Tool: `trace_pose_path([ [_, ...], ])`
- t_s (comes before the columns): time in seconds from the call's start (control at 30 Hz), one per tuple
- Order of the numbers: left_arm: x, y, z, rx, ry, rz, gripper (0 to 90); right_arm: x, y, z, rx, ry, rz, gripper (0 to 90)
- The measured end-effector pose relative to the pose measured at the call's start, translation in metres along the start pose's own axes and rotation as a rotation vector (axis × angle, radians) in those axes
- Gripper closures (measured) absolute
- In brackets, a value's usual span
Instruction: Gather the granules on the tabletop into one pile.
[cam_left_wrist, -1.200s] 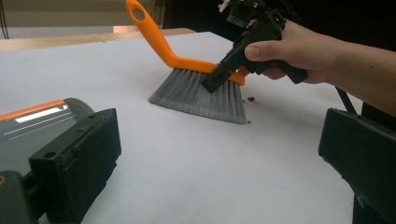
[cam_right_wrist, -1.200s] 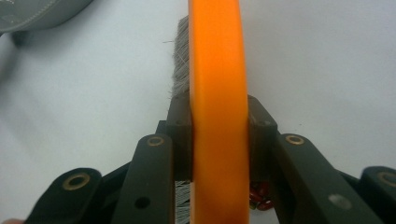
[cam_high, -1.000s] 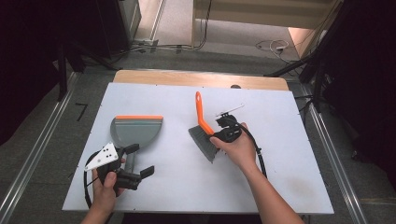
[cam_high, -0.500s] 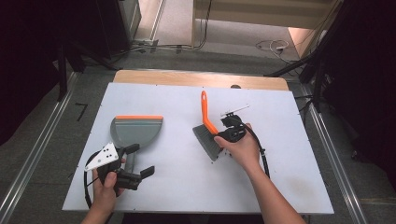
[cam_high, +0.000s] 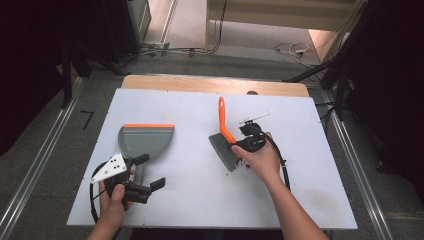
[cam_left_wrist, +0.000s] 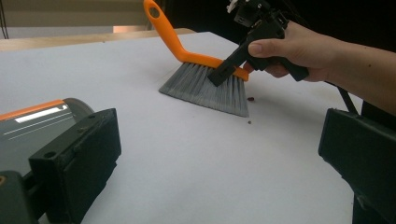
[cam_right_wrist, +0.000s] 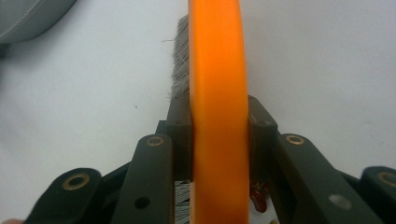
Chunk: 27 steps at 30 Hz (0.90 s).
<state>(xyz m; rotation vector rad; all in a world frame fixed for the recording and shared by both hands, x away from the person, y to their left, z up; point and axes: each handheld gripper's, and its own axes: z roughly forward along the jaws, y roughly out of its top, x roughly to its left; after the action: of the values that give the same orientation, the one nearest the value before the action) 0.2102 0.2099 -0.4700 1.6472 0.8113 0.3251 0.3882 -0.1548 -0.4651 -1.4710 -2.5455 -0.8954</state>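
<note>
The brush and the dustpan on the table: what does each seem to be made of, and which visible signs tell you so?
Brush: the orange handle looks like smooth moulded plastic, even in colour with a slight sheen; its grey bristles look like fine synthetic fibre, splaying in thin strands. Dustpan: probably grey plastic with an orange strip, perhaps rubber, along its front edge; a glossy reflection shows in the left gripper view.

- The orange-handled hand brush with grey bristles (cam_high: 223, 136) now sits a little farther right on the white table than a second ago.
- Its handle, tilted left before, points almost straight away from the person.
- The right gripper (cam_high: 243, 145) clamping it shifts along with it.
</note>
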Motion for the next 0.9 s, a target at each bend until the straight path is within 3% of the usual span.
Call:
trace_pose_path([
  [0.13, 0.000, 0.000, 0.000, -0.001, 0.000, 0.000, 0.3, -0.001, 0.000, -0.001, -0.001, -0.004, 0.002, 67.5],
  [0.33, 0.001, -0.001, 0.002, 0.004, -0.002, -0.002, 0.3, 0.003, 0.001, -0.006, -0.020, 0.038, 0.003, 68.1],
  [0.47, 0.000, -0.001, 0.003, 0.007, -0.002, 0.000, 0.3, 0.005, 0.002, -0.015, -0.049, 0.047, -0.036, 68.4],
  [0.8, 0.000, -0.001, 0.002, 0.002, -0.001, -0.003, 0.3, 0.011, -0.001, -0.044, -0.074, 0.052, -0.196, 68.5],
  [0.9, 0.000, -0.001, 0.002, 0.002, -0.001, -0.004, 0.3, 0.017, -0.008, -0.050, -0.064, 0.056, -0.277, 68.6],
])
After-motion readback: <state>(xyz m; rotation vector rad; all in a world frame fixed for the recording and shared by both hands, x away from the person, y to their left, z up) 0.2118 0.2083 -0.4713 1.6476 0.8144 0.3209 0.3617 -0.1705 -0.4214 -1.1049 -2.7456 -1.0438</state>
